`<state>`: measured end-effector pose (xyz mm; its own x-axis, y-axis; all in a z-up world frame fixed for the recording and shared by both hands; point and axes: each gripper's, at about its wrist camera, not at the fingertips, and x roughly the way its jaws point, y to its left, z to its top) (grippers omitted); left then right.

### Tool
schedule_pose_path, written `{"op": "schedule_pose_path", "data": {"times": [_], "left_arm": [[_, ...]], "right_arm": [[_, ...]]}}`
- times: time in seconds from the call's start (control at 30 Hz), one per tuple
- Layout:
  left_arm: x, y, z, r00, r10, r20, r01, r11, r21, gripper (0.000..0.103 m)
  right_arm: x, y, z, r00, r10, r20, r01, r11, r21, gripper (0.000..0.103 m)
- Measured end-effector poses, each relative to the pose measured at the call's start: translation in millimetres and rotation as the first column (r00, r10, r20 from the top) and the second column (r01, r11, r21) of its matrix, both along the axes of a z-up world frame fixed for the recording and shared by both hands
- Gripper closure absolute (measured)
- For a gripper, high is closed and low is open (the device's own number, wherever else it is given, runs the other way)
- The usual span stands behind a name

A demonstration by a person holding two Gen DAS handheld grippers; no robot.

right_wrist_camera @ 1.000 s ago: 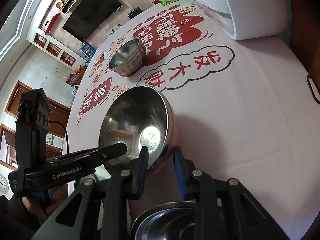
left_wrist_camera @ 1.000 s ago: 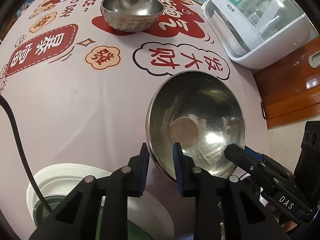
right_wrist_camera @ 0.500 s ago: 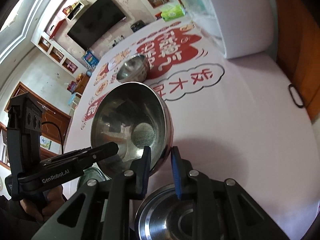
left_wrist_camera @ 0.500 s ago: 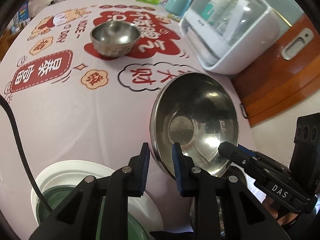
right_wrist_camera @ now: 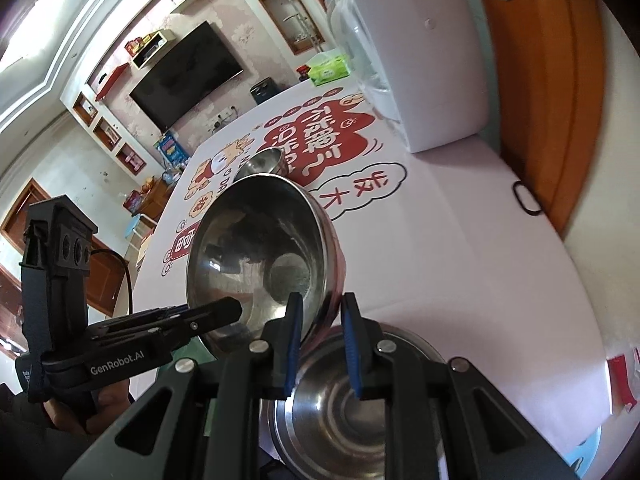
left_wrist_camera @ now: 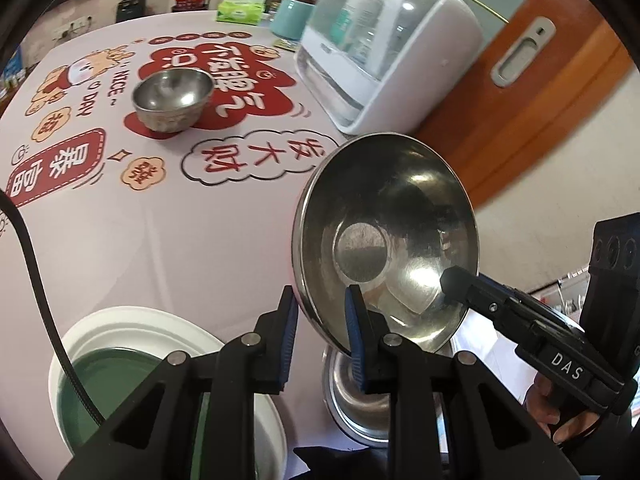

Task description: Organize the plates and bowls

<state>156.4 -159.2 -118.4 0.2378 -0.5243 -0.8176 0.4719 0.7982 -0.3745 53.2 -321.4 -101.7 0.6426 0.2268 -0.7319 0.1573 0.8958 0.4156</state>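
Note:
A large steel bowl (left_wrist_camera: 400,216) hangs tilted above the table, its inside facing both cameras. My left gripper (left_wrist_camera: 320,320) is shut on its near rim, with one blue pad inside the bowl and one outside. My right gripper (right_wrist_camera: 320,320) is shut on the rim of the same bowl (right_wrist_camera: 256,248) at another spot; its tip (left_wrist_camera: 452,280) shows in the left wrist view. Under the raised bowl a second steel bowl (right_wrist_camera: 352,408) stands by the table's near edge. A small steel bowl (left_wrist_camera: 172,100) rests far back on the red print. A white plate (left_wrist_camera: 132,320) holds a green dish (left_wrist_camera: 120,376).
A white countertop appliance with a clear lid (left_wrist_camera: 384,52) stands at the back right. A tissue pack (left_wrist_camera: 242,8) and a teal cup (left_wrist_camera: 294,20) sit behind it. A black cable (left_wrist_camera: 32,264) crosses the left. A black ring (right_wrist_camera: 526,200) lies near the right table edge.
Both grippers have raised the large bowl off the tablecloth and drawn it toward the near edge. It now hangs over the second steel bowl, which has come into view beneath.

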Motion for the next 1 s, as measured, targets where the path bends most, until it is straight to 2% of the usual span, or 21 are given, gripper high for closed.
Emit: {"op": "schedule_pose_path", "data": {"times": [0.2, 0.57, 1.0], "left_arm": [[-12, -13, -2, 0.998, -0.060, -0.017, 0.060, 0.998, 0.009, 0.082], [-35, -36, -23, 0.983, -0.156, -0.093, 0.160, 0.986, 0.043, 0.081], [-56, -39, -48, 0.965, -0.196, -0.175, 0.214, 0.973, 0.084, 0.079]], "right_arm": [[-17, -5, -1, 0.999, -0.044, -0.020, 0.043, 0.999, -0.015, 0.084], [-49, -16, -15, 0.989, -0.115, -0.093, 0.115, 0.993, -0.010, 0.084], [-71, -13, -38, 0.973, -0.128, -0.190, 0.131, 0.991, 0.004, 0.084]]}}
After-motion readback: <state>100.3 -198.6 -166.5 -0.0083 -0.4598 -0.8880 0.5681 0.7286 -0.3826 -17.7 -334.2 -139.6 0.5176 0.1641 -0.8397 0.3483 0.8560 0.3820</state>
